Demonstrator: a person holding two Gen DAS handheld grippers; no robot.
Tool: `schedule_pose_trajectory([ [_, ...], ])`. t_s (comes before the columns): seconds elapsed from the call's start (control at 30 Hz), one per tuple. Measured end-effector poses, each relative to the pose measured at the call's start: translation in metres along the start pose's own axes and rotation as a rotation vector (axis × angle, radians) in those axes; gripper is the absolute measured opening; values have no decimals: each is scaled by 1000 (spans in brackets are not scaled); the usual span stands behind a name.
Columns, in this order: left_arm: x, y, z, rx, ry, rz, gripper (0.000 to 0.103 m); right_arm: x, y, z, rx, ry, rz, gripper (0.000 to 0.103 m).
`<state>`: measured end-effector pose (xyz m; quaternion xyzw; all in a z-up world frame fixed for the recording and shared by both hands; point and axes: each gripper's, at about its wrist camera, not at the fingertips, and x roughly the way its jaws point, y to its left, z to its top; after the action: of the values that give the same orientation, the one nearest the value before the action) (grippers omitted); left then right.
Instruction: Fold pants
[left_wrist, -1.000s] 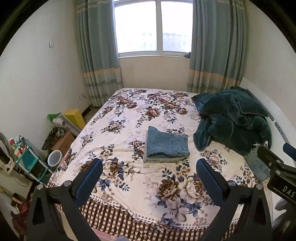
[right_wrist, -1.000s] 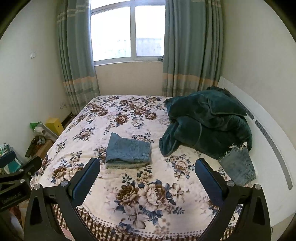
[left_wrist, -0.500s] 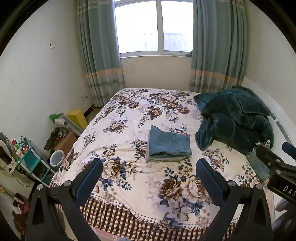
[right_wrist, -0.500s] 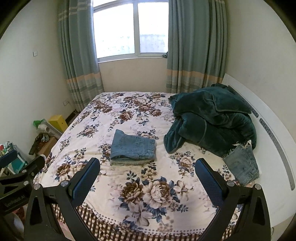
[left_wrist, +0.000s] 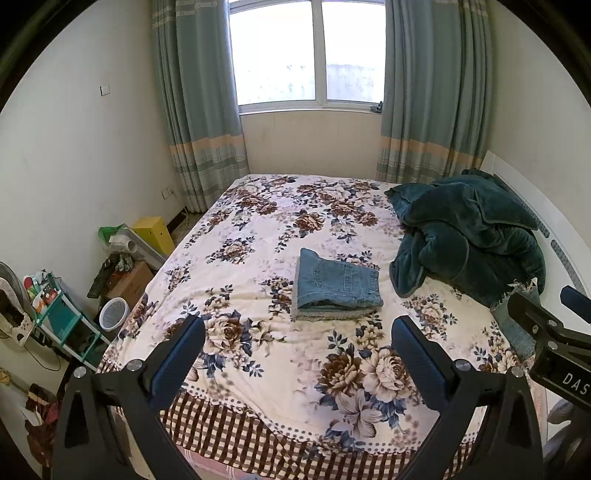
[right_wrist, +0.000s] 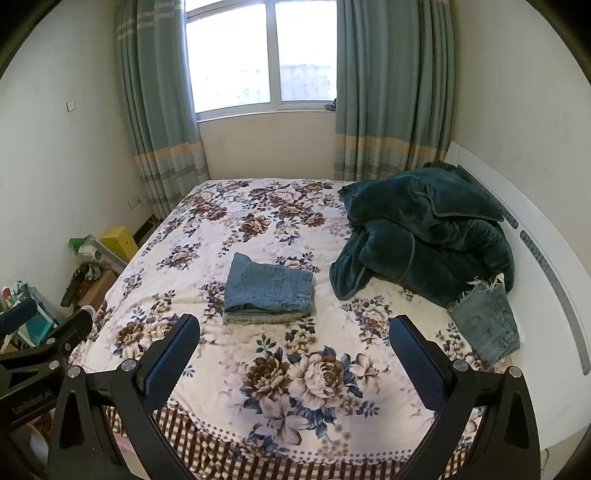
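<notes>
Lying folded square, the blue denim pants (left_wrist: 338, 283) (pocket up) sit beyond both grippers' spread fingers (right_wrist: 413, 356).

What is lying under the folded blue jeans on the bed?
Under the folded blue jeans, a grey folded fabric edge shows. What garment it is stays covered; the floral bedspread lies beneath.

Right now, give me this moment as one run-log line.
left gripper: open, empty | right gripper: open, empty | folded jeans: stacked mid-bed | second denim piece: beside teal blanket, untouched
</notes>
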<state>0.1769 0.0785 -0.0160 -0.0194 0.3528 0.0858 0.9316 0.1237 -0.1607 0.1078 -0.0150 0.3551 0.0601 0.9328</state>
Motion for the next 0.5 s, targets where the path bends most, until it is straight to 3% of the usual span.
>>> schedule_pose_trajectory([
  [0.5, -5, 5, 6, -10, -7, 4, 103, -1, 0, -1, 1, -2, 0, 103],
])
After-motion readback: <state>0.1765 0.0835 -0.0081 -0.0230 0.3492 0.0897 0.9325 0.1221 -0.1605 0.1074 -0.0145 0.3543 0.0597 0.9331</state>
